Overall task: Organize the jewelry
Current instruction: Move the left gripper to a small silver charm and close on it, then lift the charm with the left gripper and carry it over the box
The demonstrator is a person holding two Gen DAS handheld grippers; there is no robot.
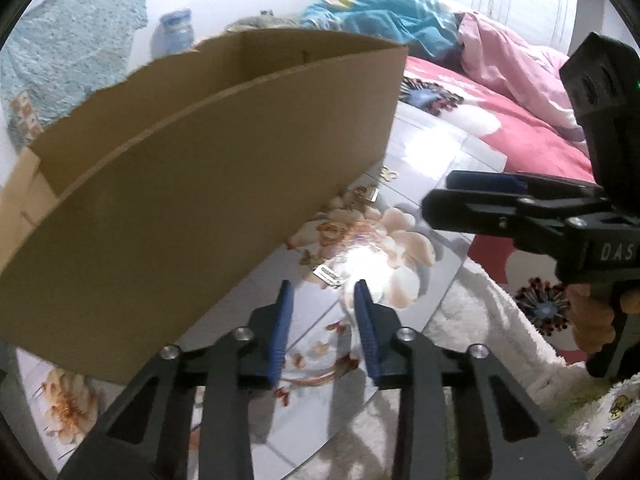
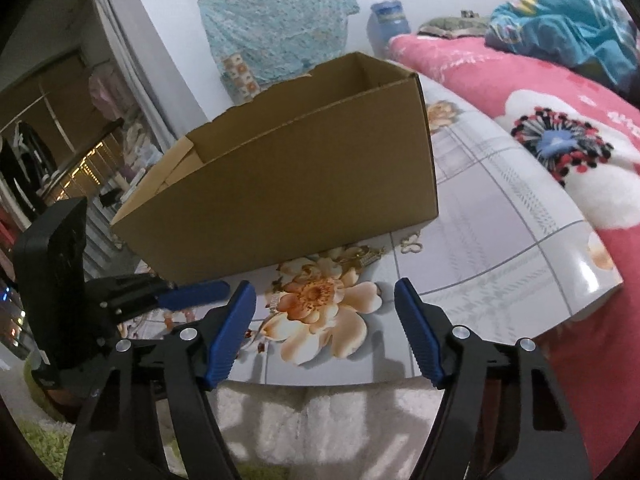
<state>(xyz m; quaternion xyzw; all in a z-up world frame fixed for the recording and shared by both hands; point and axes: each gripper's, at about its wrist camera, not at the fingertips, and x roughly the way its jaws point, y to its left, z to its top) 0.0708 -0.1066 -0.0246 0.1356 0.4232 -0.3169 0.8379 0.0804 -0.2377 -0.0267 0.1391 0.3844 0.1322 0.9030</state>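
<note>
An open brown cardboard box (image 1: 192, 184) (image 2: 296, 184) stands on a glossy flower-patterned table top (image 1: 420, 168) (image 2: 500, 200). Small jewelry pieces lie on the table beside the box: a tagged piece (image 1: 330, 276) just ahead of my left gripper, gold pieces by the box corner (image 1: 366, 194) (image 2: 366, 256), a butterfly-shaped piece (image 2: 412, 242), and a sparkly piece (image 2: 275, 301). My left gripper (image 1: 324, 290) is open and empty, low over the table. My right gripper (image 2: 325, 294) is open wide and empty, above the table's near edge. Each gripper shows in the other's view (image 1: 460, 196) (image 2: 192, 294).
A bed with a red flowered blanket (image 2: 560, 128) and pink and blue bedding (image 1: 500, 60) lies right of the table. A white fluffy rug (image 2: 304, 424) lies below the table's near edge. A blue jar (image 2: 386, 16) stands behind the box.
</note>
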